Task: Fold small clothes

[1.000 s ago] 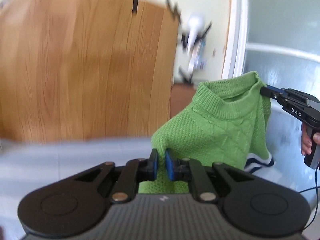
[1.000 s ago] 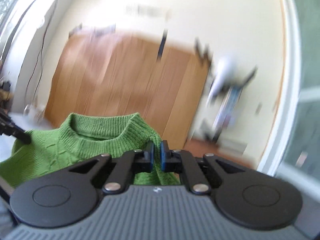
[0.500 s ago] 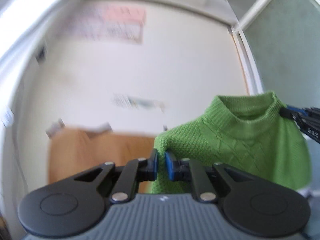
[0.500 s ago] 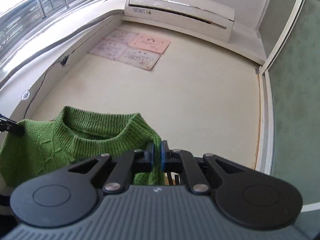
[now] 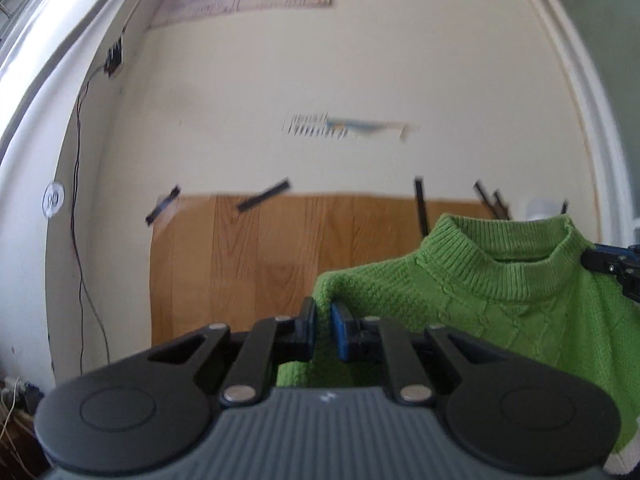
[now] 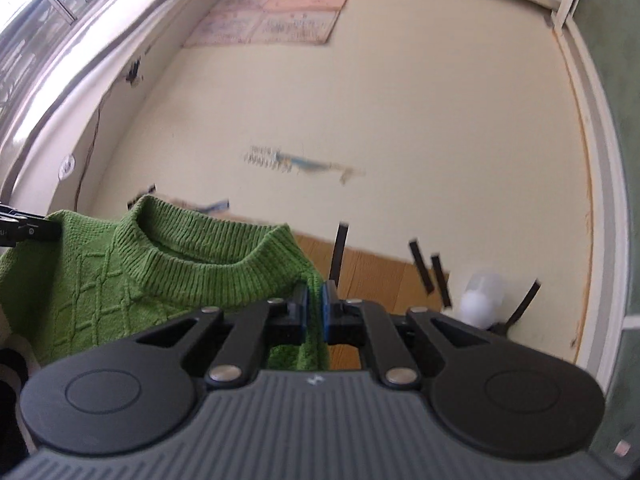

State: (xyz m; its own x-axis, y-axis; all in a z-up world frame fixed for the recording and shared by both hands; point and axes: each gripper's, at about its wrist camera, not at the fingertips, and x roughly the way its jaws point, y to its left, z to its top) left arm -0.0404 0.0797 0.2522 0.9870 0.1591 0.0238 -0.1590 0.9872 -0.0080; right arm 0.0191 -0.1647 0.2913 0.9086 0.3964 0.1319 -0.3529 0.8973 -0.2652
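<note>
Nearest to each camera was the ribbed grey body of the tool, with its two round black discs and flat black arms joined by metal pins. In front of it, the left tongs (image 5: 323,322) were pressed together on a fold of the green sweater (image 5: 500,312), the blue pads squeezing the pebbly knit at one shoulder. The right tongs (image 6: 314,304) were clamped the same way on the other shoulder, beside the collar.

The sweater (image 6: 120,288) hung in the air between the two tools, spread wide and facing the cameras. Its collar (image 6: 208,264) was a thick ribbed ring, and the chest had a raised diamond pattern. In the left view a white edge showed at its lower right corner.

Behind it stood a smooth wooden panel (image 5: 260,264) with vertical grain, fixed with strips of black tape (image 5: 264,195). Further back was the plain cream wall (image 6: 420,120), with pale pink paper sheets (image 6: 280,16) high up, a thin dark cable (image 5: 78,184) on the left and a white door frame (image 5: 576,92) on the right.
</note>
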